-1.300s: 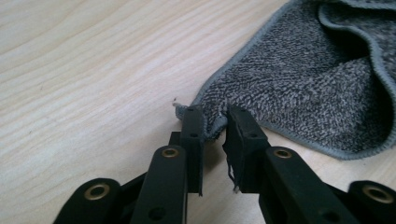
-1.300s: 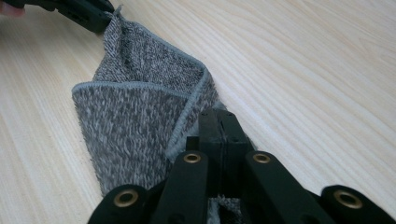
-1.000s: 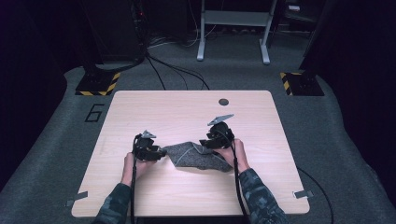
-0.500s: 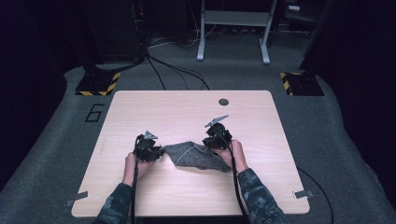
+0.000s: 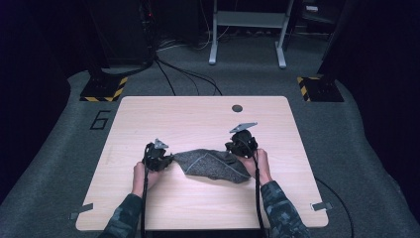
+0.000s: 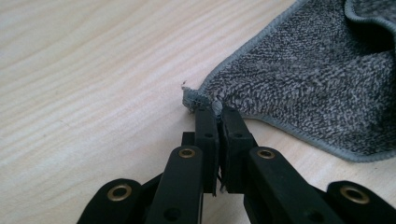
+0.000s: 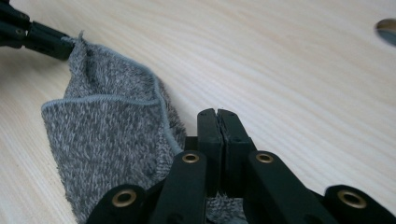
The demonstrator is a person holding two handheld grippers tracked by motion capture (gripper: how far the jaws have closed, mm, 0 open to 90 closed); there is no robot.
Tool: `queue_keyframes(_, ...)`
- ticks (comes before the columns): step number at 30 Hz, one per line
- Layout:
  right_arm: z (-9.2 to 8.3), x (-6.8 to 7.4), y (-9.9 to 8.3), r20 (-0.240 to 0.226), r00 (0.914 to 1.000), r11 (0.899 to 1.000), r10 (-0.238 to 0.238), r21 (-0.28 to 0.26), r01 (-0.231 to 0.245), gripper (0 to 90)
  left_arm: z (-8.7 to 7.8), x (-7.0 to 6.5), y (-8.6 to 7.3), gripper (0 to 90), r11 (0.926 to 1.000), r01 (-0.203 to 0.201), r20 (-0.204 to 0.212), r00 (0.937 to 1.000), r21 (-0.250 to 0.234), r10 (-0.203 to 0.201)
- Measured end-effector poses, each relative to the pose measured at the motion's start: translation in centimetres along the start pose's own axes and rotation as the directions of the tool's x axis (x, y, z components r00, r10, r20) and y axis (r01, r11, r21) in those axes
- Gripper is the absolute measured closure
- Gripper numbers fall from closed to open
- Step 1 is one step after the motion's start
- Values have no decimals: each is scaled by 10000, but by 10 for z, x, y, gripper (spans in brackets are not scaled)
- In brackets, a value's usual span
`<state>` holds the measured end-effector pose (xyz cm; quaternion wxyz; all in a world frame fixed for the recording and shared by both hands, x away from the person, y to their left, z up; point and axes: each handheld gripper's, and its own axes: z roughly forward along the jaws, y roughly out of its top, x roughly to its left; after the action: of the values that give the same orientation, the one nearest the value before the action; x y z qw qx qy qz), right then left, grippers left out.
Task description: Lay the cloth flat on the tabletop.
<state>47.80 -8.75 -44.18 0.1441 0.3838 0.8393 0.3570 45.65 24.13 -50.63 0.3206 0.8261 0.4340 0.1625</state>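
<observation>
A grey terry towel (image 5: 210, 166) lies crumpled on the light wooden table (image 5: 198, 119), stretched between my two grippers. My left gripper (image 5: 170, 159) sits at the towel's left end. In the left gripper view its jaws (image 6: 217, 109) have just closed and pinch a hemmed corner of the towel (image 6: 317, 88). My right gripper (image 5: 233, 150) is at the towel's right end, a little above the table. Its jaws (image 7: 217, 112) are shut, with the towel (image 7: 107, 144) running under and between them. The towel's hem rises in a fold toward the left gripper (image 7: 65, 45).
A round dark grommet hole (image 5: 237, 108) sits near the table's far edge, also seen as the grommet (image 7: 387, 30). Beyond the table are grey carpet, cables, two black-and-yellow striped bases (image 5: 104, 89) and a white frame stand (image 5: 247, 29).
Both grippers' jaws have shut on the towel's ends. The right gripper has shifted slightly right and up, drawing the towel out wider between the hands. The left hand stayed put.
</observation>
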Motion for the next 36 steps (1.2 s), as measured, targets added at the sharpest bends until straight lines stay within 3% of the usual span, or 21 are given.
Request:
queue_keyframes(4, -14, -5, 2, 187, 9998, 9991, 108, -405, -100, 887, -9, -1, 7, 872, 9992, 74, -135, 9999, -385, -79)
queue_keyframes(6, -19, -8, 2, 225, 9996, 9985, 193, -508, -182, 887, -14, -1, 11, 873, 9988, -221, -310, 9993, -440, 207)
queue_keyframes(8, -25, -10, -3, 209, 9992, 9977, 350, -588, -338, 886, -17, -2, 13, 875, 9985, -140, -221, 9997, -530, 128)
queue_keyframes(17, -34, -7, -31, 163, 9982, 9964, 579, -627, -568, 888, -24, -12, 9, 878, 9990, -350, 171, 9992, -260, 354)
queue_keyframes(21, -42, -6, -49, 47, 9950, 9921, 993, -770, -987, 891, -30, -19, 7, 880, 9982, -518, 313, 9981, -301, 527)
queue_keyframes(26, -39, -13, -47, 212, 9945, 9925, 1027, -688, -1010, 896, -20, -20, 17, 882, 9972, -740, 119, 9972, -49, 740)
queue_keyframes(29, -19, -34, -24, 517, 9913, 9924, 1210, -269, -1197, 899, -7, -9, 44, 885, 9965, -830, -334, 9960, 76, 832)
queue_keyframes(30, -13, -43, -12, 611, 9915, 9929, 1152, -383, -1130, 900, -5, -2, 62, 885, 9962, -869, -665, 9940, 55, 870)
queue_keyframes(31, -11, -50, 9, 876, 9887, 9920, 1220, -440, -1185, 900, -6, 4, 79, 886, 9956, -934, -1022, 9905, -41, 925)
queue_keyframes(32, -12, -58, 27, 1189, 9877, 9933, 1011, -679, -935, 900, -9, 8, 94, 886, 9948, -1017, -1295, 9865, -42, 1003)
queue_keyframes(34, -26, -66, 68, 1597, 9807, 9887, 1131, -1154, -952, 900, -33, 17, 139, 887, 9869, -1278, -2293, 9679, -981, 1025)
queue_keyframes(35, -39, -69, 85, 1829, 9786, 9849, 945, -1601, -652, 900, -51, 18, 156, 886, 9767, -1371, -2562, 9623, -1651, 917)
queue_keyframes(36, -55, -69, 100, 1884, 9765, 9775, 1047, -2004, -661, 900, -65, 16, 167, 886, 9662, -1548, -2774, 9561, -2061, 940)
